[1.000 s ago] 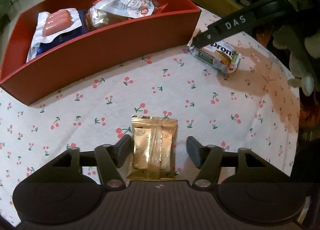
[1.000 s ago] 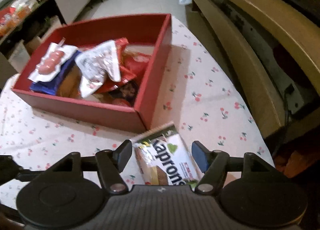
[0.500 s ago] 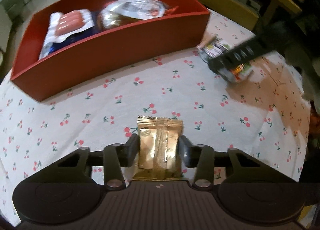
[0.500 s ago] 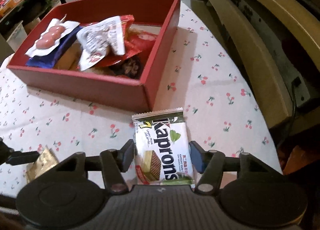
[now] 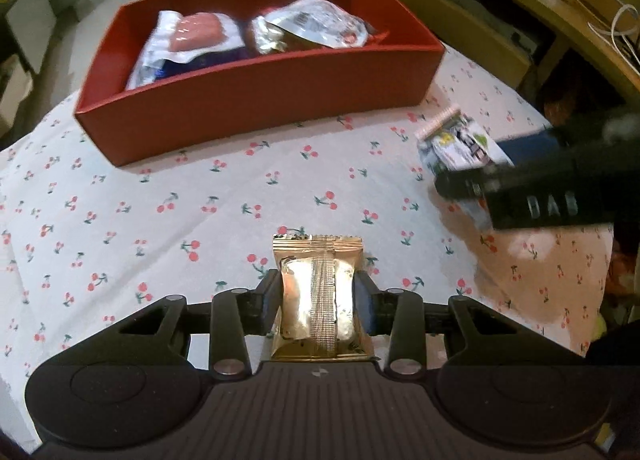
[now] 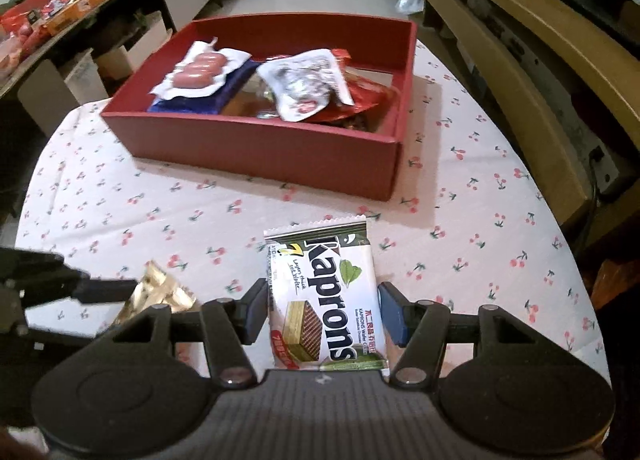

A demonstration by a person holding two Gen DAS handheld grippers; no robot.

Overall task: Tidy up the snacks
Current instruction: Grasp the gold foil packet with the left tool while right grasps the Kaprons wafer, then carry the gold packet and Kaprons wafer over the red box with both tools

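Left gripper [image 5: 318, 302]: jaws pinched tight on the gold foil packet [image 5: 320, 300], one pad on each long side, packet at the near edge of the tabletop [image 5: 120, 219] and probably just lifted.
Right gripper [image 6: 322, 314]: jaws part-way closed on the Kaprons wafer pack [image 6: 326, 296], a pad against each side, pack held above the cloth near the right edge.
Red box [image 6: 280, 155]: toward the far edge of the tabletop, already heaped with a sausage pack [image 6: 198, 69], a silver pouch [image 6: 308, 85] and red wrappers.
Risks, by judgement: slick foil may slide from the narrow pinch during the carry; the wafers could crack if squeezed harder; both grippers heading for one box may collide; a packet dropped on the heap may slide out over the wall.
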